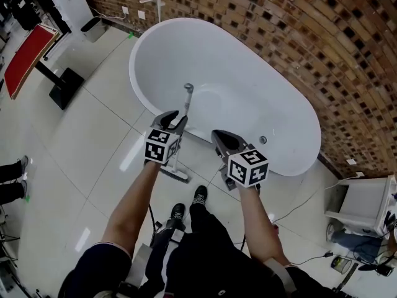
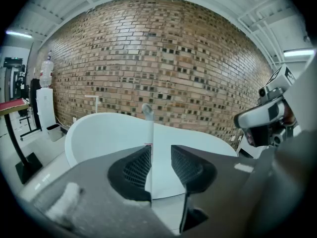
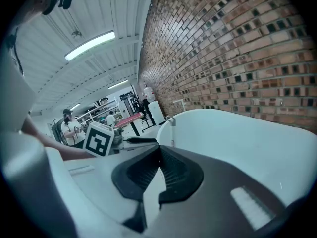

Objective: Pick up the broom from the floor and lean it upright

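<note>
My left tool point(image 1: 175, 117) is open, with the broom point(image 1: 187, 101) between its ribbed black pads. The slim pale handle rises at 12 o'clock against the smooth white tub point(image 1: 133, 73), its head on the glossy tiled floor point(image 1: 74, 141). At 3 o'clock, my right tool point(image 1: 222, 135) is closed and empty.

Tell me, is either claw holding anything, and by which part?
Nothing is held. The left gripper stands open around the broom handle, not clamping it; the right gripper is shut on nothing.
</note>
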Demonstrator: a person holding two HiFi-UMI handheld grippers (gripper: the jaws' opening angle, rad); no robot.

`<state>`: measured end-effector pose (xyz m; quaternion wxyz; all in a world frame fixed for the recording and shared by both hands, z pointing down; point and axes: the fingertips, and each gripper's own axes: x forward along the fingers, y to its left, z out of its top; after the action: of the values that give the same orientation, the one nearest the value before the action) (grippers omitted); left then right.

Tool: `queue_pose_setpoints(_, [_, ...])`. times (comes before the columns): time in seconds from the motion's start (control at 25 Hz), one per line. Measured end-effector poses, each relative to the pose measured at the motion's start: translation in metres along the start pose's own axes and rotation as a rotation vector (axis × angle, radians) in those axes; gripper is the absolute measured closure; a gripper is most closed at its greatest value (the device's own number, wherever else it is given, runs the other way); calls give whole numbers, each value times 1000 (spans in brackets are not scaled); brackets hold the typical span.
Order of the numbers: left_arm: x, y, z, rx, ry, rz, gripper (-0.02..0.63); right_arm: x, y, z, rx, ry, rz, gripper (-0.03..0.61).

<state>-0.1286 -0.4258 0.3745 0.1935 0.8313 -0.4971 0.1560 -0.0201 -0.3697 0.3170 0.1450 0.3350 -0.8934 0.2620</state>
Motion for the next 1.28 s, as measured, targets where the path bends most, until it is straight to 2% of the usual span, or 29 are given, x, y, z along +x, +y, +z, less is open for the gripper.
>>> queue_pose_setpoints(0.12, [-27,-21,13,2,-44,-34,494,-9,18,2,-4,-38,3,578])
queue_pose_setpoints(0.2, [-47,-35,22,7,-73,-57,574,-16,33,5,-14,-72,7,578])
queue_pose_setpoints(0.28, [-66,-49,30,11,-104,-80,606,-24,48,9,-30,-107,9,578])
queue_pose_setpoints(0.48, [-109,-80,41,17,-137,-143,614,-47,79,14,-61,-187,2,578])
queue_pose_setpoints(0.72, [-155,-106,42,-24,-143,-188,614,-69,112,22,-128,-241,-17,578])
queue_pose_setpoints(1.28, [-201,-140,54,5,-189,-247,614,-106,149,25,-185,-296,-50,578])
